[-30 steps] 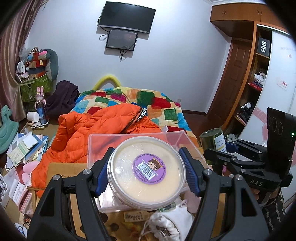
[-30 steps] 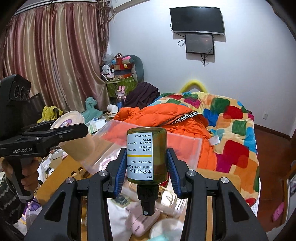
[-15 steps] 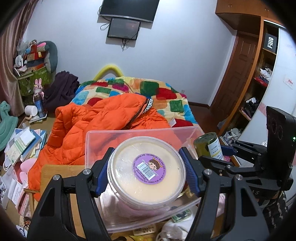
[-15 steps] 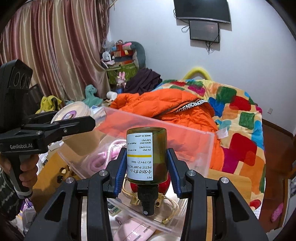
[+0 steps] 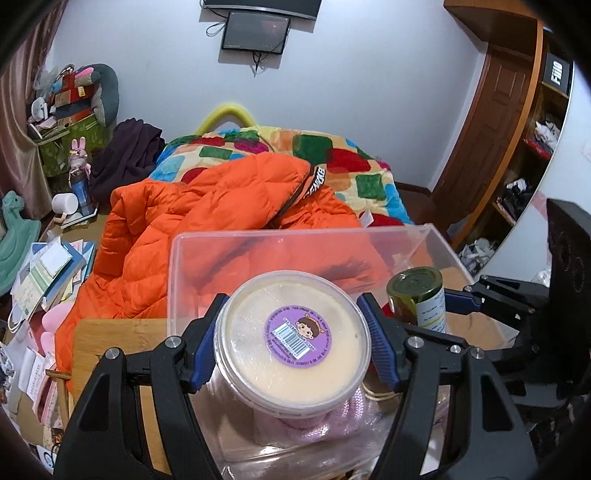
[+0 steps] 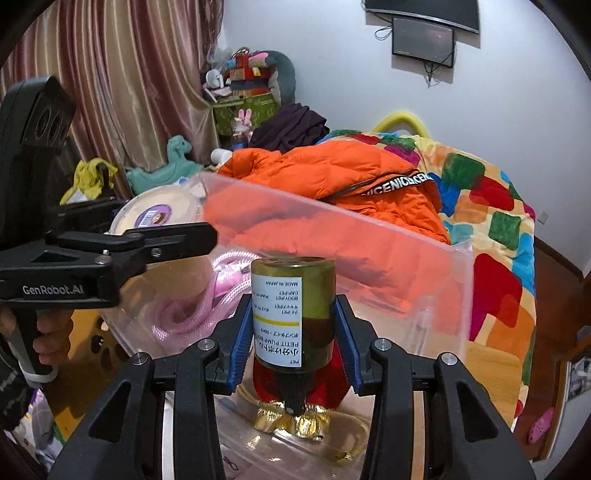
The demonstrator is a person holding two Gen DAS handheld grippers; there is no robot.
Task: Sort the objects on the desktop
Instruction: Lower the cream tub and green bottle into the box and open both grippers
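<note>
Messy bedroom, wooden desk [image 5: 110, 332]. Clear bin [image 5: 295, 236] holds pink rope [image 6: 184, 314]. Left gripper [image 5: 291, 347] clamps a round tub [image 5: 291, 339]; right gripper [image 6: 293, 332] clamps a green bottle [image 6: 293, 306].

The left gripper [image 5: 291, 339] grips a round tub [image 5: 291, 338] between its pads, above the near part of an open bin [image 5: 295, 236]. To its right, the right gripper [image 6: 291, 332] clamps a pump bottle [image 6: 293, 314] held upside down, nozzle toward the camera, also over the bin. A coiled rope [image 6: 188, 314] lies inside the bin, below the tub; a foil-wrapped item [image 6: 291, 421] lies inside it under the bottle. The bin rests on a table [image 5: 122, 339]. Behind the bin a jacket [image 5: 207, 214] lies on a bed [image 5: 369, 184], with a wall screen [image 5: 256, 33] above and behind. Left of the table, papers [image 5: 48, 273] lie piled.
</note>
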